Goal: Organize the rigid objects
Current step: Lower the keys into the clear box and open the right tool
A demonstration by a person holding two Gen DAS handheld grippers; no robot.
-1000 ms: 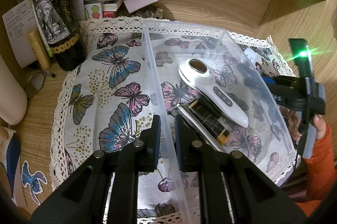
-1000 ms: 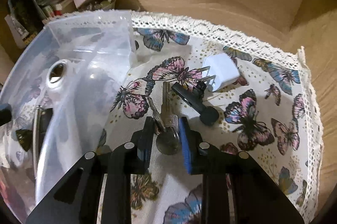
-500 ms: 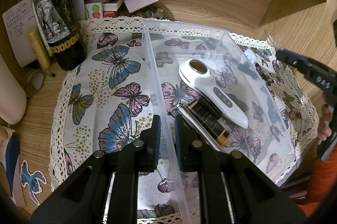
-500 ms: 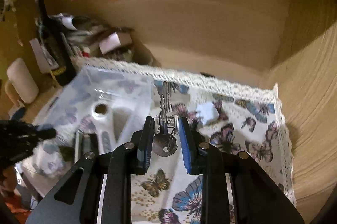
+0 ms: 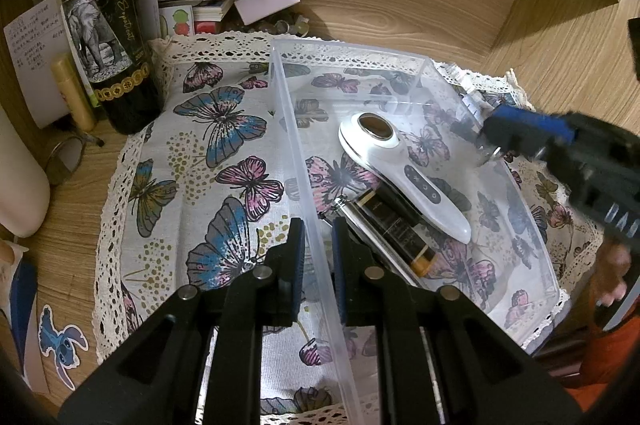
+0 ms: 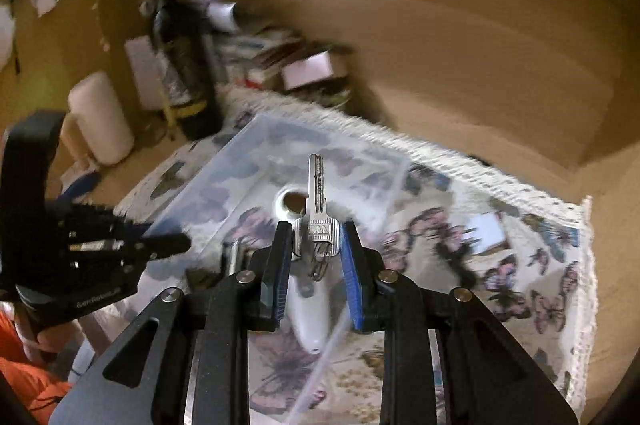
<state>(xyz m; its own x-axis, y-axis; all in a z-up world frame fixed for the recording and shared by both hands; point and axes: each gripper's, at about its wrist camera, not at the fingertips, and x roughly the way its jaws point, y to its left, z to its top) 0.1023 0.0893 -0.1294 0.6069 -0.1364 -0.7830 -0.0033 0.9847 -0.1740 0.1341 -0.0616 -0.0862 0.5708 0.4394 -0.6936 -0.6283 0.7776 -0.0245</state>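
Keys now lifted off the cloth, pinched in right tool, hovering over clear bin toward its 3 o'clock wall. Left tool stays clamped on the bin's 9 o'clock wall; drop-in likely next.

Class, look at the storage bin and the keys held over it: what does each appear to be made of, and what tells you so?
Bin: seemingly clear, glossy plastic; the butterfly cloth shows through its walls.
Keys: apparently bare silvery metal, with a bright sheen and a stamped head, gripped in the right tongs.

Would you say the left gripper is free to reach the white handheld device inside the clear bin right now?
Probably not as it stands: the left gripper is clamped on the clear bin wall. The white handheld device lies uncovered close ahead, so letting go should open the way.
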